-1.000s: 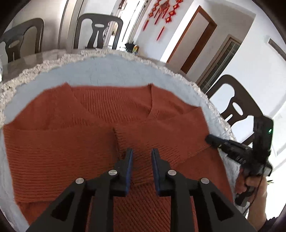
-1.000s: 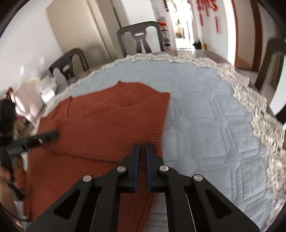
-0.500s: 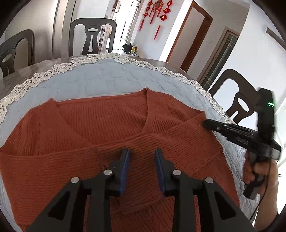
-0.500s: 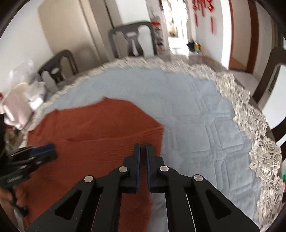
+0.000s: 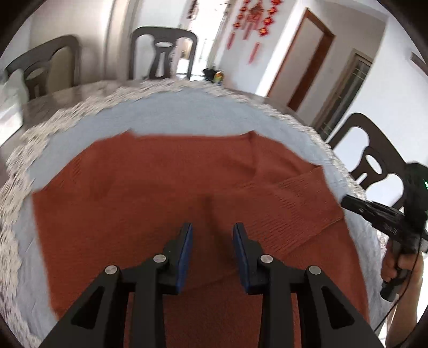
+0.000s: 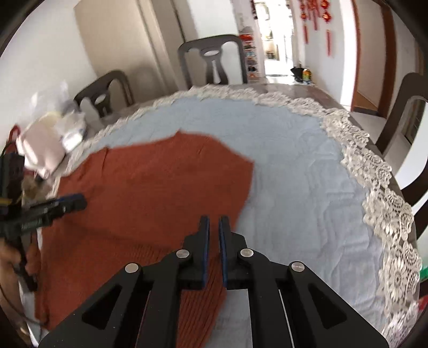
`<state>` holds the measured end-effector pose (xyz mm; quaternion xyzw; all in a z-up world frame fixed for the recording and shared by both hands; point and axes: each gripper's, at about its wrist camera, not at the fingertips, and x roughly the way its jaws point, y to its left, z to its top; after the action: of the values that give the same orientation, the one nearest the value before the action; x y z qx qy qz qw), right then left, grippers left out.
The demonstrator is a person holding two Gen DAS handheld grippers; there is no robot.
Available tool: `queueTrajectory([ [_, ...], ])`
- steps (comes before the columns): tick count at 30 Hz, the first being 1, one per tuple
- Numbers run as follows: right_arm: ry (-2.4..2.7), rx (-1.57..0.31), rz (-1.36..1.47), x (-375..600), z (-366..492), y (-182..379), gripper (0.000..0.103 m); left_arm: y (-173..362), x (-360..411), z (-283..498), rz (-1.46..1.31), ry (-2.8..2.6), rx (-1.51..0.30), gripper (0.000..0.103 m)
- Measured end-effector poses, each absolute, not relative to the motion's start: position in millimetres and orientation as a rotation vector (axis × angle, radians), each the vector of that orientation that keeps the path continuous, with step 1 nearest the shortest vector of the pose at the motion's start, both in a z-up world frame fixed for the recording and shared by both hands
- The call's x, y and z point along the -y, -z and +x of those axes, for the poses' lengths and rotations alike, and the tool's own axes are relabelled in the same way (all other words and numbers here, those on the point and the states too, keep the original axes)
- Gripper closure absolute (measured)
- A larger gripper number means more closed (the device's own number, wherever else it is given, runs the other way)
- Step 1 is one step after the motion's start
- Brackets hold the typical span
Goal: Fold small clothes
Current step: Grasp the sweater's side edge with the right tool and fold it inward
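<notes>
Hovering above a rust-orange ribbed knit sweater [image 5: 165,187], my left gripper [image 5: 212,254] has its blue-padded jaws standing apart after just opening, nothing clamped between them and only knit showing through the gap. My right gripper [image 6: 213,249] holds its jaws nearly together, a narrow slit between the pads; it sits over the sweater's near right edge, and I cannot tell whether any fabric is pinched there. The sweater lies spread flat on a pale blue quilted tablecloth [image 6: 294,166], both sleeves folded in across the body, the V-neck toward the far side. From the left wrist view, my right gripper [image 5: 374,214] reaches in at the sweater's right edge, gripped by a hand [image 5: 401,263]. White lace trim [image 6: 374,171] rims the cloth. A heap of pale bags [image 6: 50,144] rests at the table's far left. Dark wooden chairs [image 6: 214,61] ring the table, and red hanging ornaments [image 5: 251,18] mark the white wall beyond.
</notes>
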<state>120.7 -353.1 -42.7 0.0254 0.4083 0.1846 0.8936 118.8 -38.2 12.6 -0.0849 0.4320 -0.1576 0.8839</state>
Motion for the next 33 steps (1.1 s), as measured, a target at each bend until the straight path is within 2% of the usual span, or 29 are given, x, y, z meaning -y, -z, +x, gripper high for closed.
queueTrajectory([
  [10,-0.37,-0.82,0.025,348.6,114.3,34.5,0.093,-28.0,-3.1,86.6,-0.166,0.194,-0.816,0.069],
  [15,-0.361,-0.854,0.026,347.1,115.7,48.2,0.09,-8.8,-24.5,81.9,-0.164,0.089,-0.856,0.069],
  [19,-0.364,-0.856,0.02,347.3,113.1,48.7,0.09,-6.8,-18.2,75.9,-0.135,0.081,-0.826,0.067],
  [23,-0.366,-0.851,0.014,347.0,111.5,49.6,0.089,-4.1,-13.9,76.2,-0.119,0.079,-0.817,0.061],
  [30,-0.361,-0.858,0.003,343.7,108.7,49.8,0.087,-7.4,-12.3,67.7,-0.099,0.07,-0.82,0.06],
  [33,-0.369,-0.863,0.011,342.6,106.9,48.4,0.081,-7.9,-11.1,61.9,-0.093,0.065,-0.824,0.06],
])
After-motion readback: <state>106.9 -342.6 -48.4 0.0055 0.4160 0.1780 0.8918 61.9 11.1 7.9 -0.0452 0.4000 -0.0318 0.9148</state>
